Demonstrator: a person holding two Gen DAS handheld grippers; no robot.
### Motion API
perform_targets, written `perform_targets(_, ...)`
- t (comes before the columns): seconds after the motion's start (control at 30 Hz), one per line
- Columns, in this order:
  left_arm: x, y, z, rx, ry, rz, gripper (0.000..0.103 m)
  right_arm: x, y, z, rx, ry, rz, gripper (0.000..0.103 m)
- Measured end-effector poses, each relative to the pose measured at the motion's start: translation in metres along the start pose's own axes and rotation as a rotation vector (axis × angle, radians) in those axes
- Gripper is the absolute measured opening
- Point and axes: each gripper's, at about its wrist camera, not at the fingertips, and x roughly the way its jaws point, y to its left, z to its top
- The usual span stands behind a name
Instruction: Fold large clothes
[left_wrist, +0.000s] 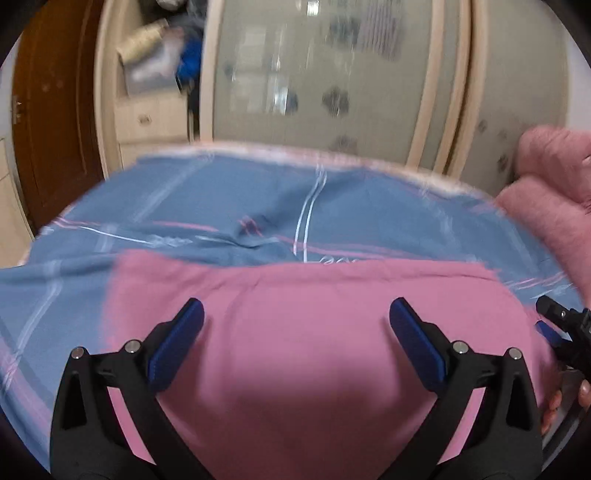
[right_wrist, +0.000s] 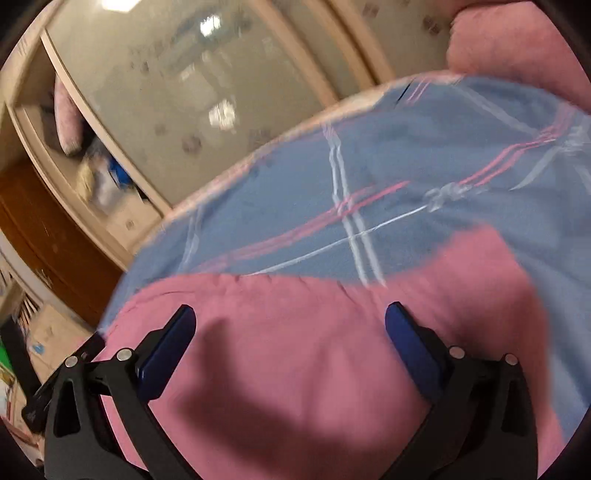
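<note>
Bedroom setting: a bed covered by a blue sheet with white and pink check lines stands before a cream wardrobe with frosted, flower-patterned sliding doors; both views are motion-blurred. The task item, a large plain pink cloth garment, lies spread on the near part of the sheet, its far edge running across the bed.

Left wrist view: the left gripper, black-framed with blue pads, points forward and slightly down over the middle of the garment, its two fingers spread wide with nothing between them; whether the tips touch the fabric cannot be told. At the right edge appears the black tip of the right gripper over the garment's right side, with the fingertips of a person's hand below it. A fluffy pink blanket is heaped at the bed's right, and a brown wooden door stands far left.

Right wrist view: the right gripper is rolled, so the bed edge runs diagonally; its blue-padded fingers are likewise wide apart and empty above the pink garment. Only this view shows the wardrobe's open shelf compartment holding bundled items, and cluttered floor items at lower left.
</note>
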Motion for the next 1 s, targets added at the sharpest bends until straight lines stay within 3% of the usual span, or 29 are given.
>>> perform_targets(0.03,-0.033,0.006,-0.009,-0.007,-0.035,-0.029,0.101,-0.038,0.001,-0.01,0.035,-0.057,0.048,0.102)
perform_targets(0.13,-0.121,0.027,-0.052,0.006,-0.114,-0.068,0.101,-0.123,0.004,-0.053,0.049,-0.11,0.122,0.102)
perform_targets(0.23,-0.177,0.042,-0.102,0.032,-0.146,-0.05,0.101,-0.179,0.025,-0.093,-0.075,-0.043,-0.011,0.102)
perform_targets(0.37,-0.225,0.041,-0.147,0.07,-0.076,-0.004,0.101,-0.23,0.045,-0.149,-0.229,-0.003,-0.191,0.102)
perform_targets(0.43,-0.244,0.034,-0.161,0.119,-0.082,0.018,0.101,-0.248,0.057,-0.176,-0.339,0.025,-0.266,0.102)
perform_targets(0.5,-0.266,0.025,-0.17,0.174,-0.088,0.028,0.101,-0.264,0.061,-0.193,-0.388,0.025,-0.275,0.102)
perform_targets(0.63,-0.299,0.022,-0.183,0.176,-0.154,0.042,0.101,-0.304,0.071,-0.215,-0.423,-0.046,-0.296,0.102)
perform_targets(0.8,-0.317,0.029,-0.19,0.124,-0.147,0.039,0.101,-0.32,0.071,-0.218,-0.463,-0.102,-0.317,0.102)
perform_targets(1.0,-0.313,0.035,-0.194,0.113,-0.133,0.066,0.101,-0.326,0.076,-0.22,-0.458,-0.125,-0.319,0.102)
